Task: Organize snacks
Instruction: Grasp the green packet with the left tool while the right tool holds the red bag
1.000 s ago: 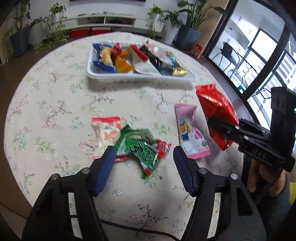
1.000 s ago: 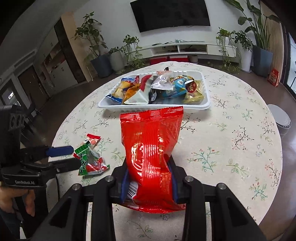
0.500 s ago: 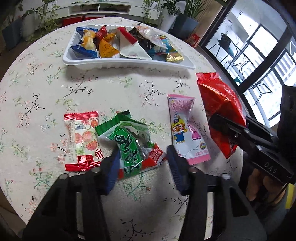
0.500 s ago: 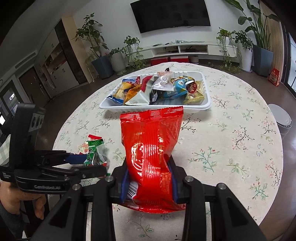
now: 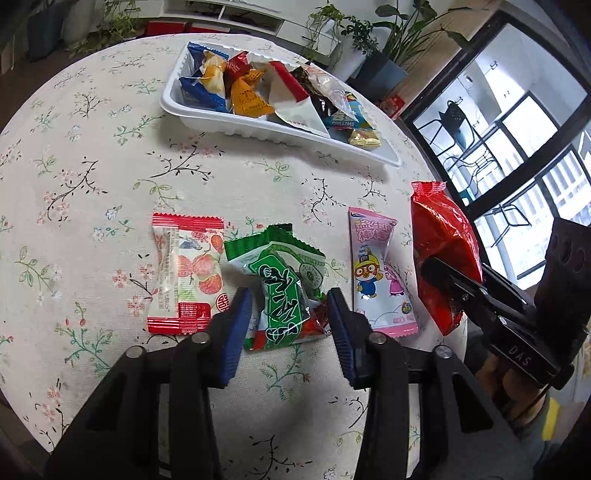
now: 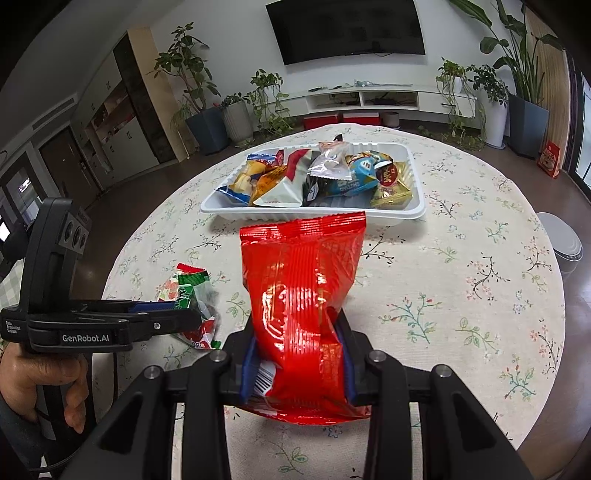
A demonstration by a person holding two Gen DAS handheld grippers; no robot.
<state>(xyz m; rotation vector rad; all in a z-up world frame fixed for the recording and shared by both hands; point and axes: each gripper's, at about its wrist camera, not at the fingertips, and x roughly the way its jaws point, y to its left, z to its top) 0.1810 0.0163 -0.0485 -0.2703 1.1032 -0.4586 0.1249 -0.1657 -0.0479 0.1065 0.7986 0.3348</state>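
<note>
- The left gripper (image 5: 290, 301) is lowered onto the green snack packet (image 5: 284, 291), and its jaws are closing with the packet's near end between the blue pads; whether the pads are already pressed against the wrapper cannot be told from the left wrist view.
- The right gripper (image 6: 297, 363) is clamped on the red snack bag (image 6: 301, 295) — the bag's lower part is pinched between the pads and its sealed top is pointed toward the white tray (image 6: 419, 199).
- The green snack packet is laid on the floral tablecloth (image 5: 92, 155), on the near side of the white tray and well apart from it.
- Just to the left of the green packet, a white-and-red packet with fruit pictures (image 5: 186, 275) is laid flat, its edge touching or nearly touching the green one.
- To the right of the green packet, a pink cartoon packet (image 5: 378, 275) is laid flat, apart from it, with the red bag seen just beyond it in the left wrist view.
- Farther off, the white tray is set on the tablecloth — it is filled with mixed wrapped snacks (image 6: 314, 175) in blue, orange, white, silver and gold.
- Behind the tray, potted plants (image 6: 207, 110) and a wall-mounted television (image 6: 345, 27) are seen.
</note>
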